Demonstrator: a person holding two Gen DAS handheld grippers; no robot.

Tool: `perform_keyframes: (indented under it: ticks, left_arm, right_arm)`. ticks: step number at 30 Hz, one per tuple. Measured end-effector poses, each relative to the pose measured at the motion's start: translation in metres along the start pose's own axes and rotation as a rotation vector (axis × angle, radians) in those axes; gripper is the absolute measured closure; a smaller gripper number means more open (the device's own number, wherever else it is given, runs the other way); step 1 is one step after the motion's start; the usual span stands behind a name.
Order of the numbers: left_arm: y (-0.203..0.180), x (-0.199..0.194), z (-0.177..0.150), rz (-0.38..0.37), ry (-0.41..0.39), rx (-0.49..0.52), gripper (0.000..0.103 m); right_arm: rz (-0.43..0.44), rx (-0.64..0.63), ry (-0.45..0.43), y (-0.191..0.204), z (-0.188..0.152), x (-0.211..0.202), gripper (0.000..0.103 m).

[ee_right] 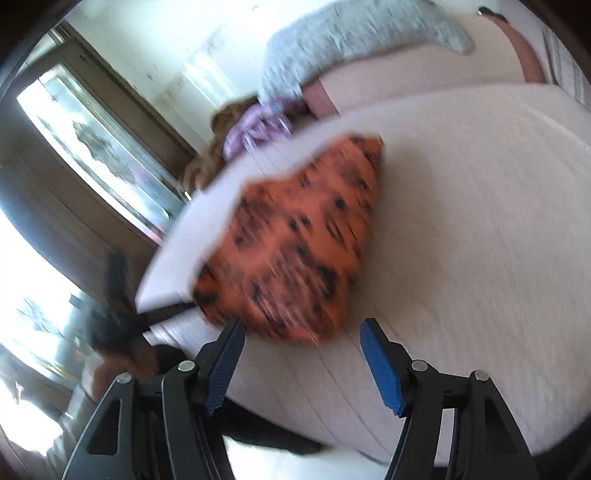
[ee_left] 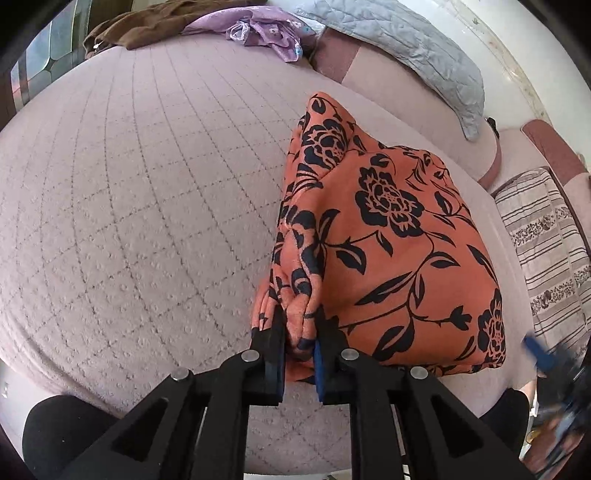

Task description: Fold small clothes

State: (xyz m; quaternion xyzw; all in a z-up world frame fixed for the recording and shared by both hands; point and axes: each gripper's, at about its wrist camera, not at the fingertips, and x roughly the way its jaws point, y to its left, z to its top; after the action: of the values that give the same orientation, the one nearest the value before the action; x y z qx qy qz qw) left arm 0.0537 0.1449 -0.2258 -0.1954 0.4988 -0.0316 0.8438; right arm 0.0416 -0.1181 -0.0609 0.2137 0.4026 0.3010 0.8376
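No readable text, label, brand, number or sign appears in either wrist view.

We're in a bedroom at home: a wide bed (ee_left: pixel 129 192) under a pinkish quilted cover fills the view, a grey quilted pillow (ee_left: pixel 417 48) leans at its head, brown clothes (ee_left: pixel 140 26) and a lilac garment (ee_left: pixel 266 31) lie heaped at the far edge, and a bright window (ee_right: pixel 99 147) sits alongside.

The folded garment (ee_left: pixel 388 236) lies on the bed (ee_left: pixel 147 184), pillow (ee_left: pixel 406 48) and clothes pile (ee_left: pixel 258 29) behind it.
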Motion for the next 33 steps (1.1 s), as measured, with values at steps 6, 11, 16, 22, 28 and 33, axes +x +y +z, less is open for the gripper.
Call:
perform_keyframes:
  ticks: [6, 11, 16, 22, 28, 33]
  left_arm:
    - [-0.004, 0.005, 0.001, 0.013, -0.002, 0.003, 0.088]
    - [-0.013, -0.017, 0.006, 0.034, -0.009, -0.004, 0.084]
    - [-0.050, -0.073, 0.022, -0.003, -0.225, 0.066, 0.043]
    - [-0.048, 0.024, 0.029, 0.128, 0.012, 0.040, 0.068]
    - [-0.050, 0.021, 0.016, 0.132, -0.046, 0.092, 0.066]
    - [-0.048, -0.005, 0.021, 0.066, -0.067, 0.076, 0.064]
  right_arm:
    - [0.328, 0.154, 0.022, 0.008, 0.052, 0.042, 0.030]
    - [0.295, 0.343, 0.205, -0.038, 0.024, 0.110, 0.036]
    - [0.302, 0.289, 0.241, -0.033, 0.025, 0.107, 0.036]
    - [0.266, 0.234, 0.290, -0.021, 0.038, 0.110, 0.035]
    - [0.358, 0.252, 0.086, -0.015, 0.087, 0.071, 0.014]
    - [0.262, 0.356, 0.229, -0.053, 0.077, 0.138, 0.024]
